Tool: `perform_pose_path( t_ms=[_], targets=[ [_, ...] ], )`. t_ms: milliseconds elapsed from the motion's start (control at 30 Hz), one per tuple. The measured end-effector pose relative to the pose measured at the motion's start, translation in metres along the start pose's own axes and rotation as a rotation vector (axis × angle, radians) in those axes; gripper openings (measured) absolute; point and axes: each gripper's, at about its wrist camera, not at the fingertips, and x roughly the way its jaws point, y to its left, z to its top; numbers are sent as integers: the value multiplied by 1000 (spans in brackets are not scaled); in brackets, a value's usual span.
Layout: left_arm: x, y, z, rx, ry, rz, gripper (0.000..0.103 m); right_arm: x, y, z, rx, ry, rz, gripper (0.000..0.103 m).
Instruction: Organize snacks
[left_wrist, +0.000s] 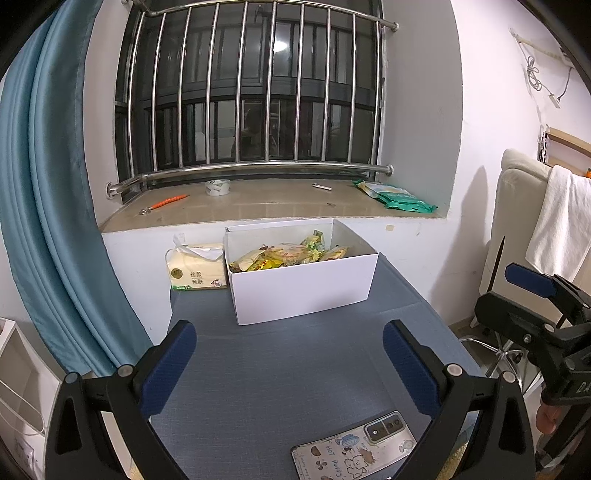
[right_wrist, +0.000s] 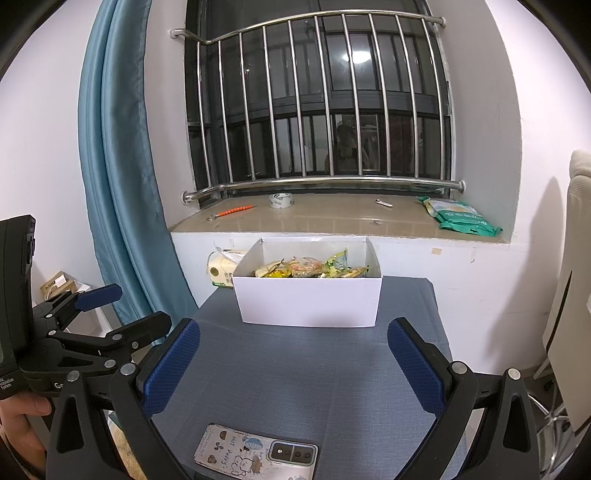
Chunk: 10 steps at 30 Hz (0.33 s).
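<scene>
Blue tabletop (right_wrist: 295, 376) carries the snack box (right_wrist: 308, 302) dead ahead, upper centre, crosswise, beyond both empty, wide-apart hand-held grippers: left hand-held gripper (left_wrist: 290, 363), right hand-held gripper (right_wrist: 293, 363).

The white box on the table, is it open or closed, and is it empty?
Open, not empty. The white box has no lid on top, and snack packets show inside it in both views.

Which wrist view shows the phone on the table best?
The right wrist view: the phone lies almost whole between the open fingers, with its cartoon case and camera showing. In the left wrist view the phone sits lower, partly hidden by a finger and cut at the edge.
</scene>
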Motion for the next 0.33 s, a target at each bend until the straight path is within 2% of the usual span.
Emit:
perform_pose_path(
  t_ms=[333],
  targets=[
    [0,1,-1,-5,2,-13,103,0,0,-1,1,1,-1,103]
  ],
)
